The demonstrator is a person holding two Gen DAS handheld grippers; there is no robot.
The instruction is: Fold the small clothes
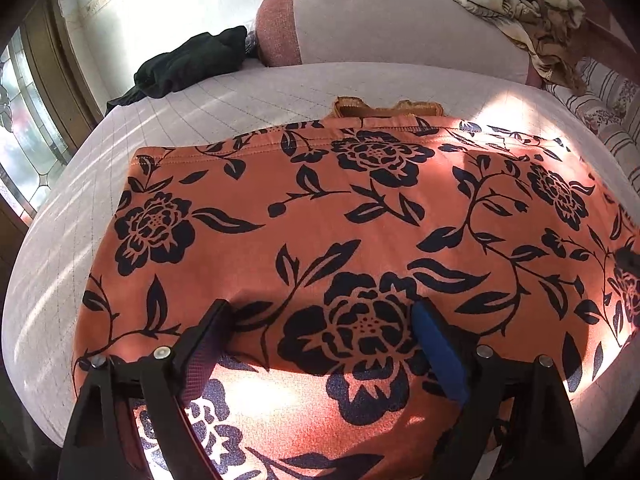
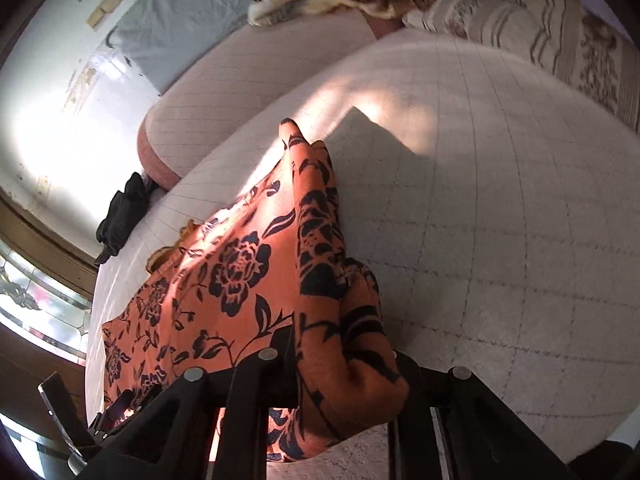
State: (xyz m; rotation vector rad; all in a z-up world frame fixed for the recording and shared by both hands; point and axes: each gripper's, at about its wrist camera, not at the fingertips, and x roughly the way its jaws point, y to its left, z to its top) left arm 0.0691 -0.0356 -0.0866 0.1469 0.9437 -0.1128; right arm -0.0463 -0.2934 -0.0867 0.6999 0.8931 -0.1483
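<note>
An orange garment with a dark blue flower print (image 1: 320,216) lies spread on a pale quilted bed (image 1: 224,96). My left gripper (image 1: 320,320) is open just above the garment's near part, its fingers wide apart with cloth between them. In the right wrist view the same garment (image 2: 240,272) runs to the left. My right gripper (image 2: 344,360) is shut on the garment's right edge, and a raised fold of cloth drapes over the fingers and hides the tips. A tan frilled edge (image 1: 384,108) peeks out at the garment's far side.
A black garment (image 1: 188,64) lies at the bed's far left corner. A long pink bolster (image 1: 392,28) runs along the far side. A crumpled beige floral cloth (image 1: 528,4) lies on it. Striped floral pillows (image 2: 560,28) sit at the right. A window (image 1: 24,128) is at the left.
</note>
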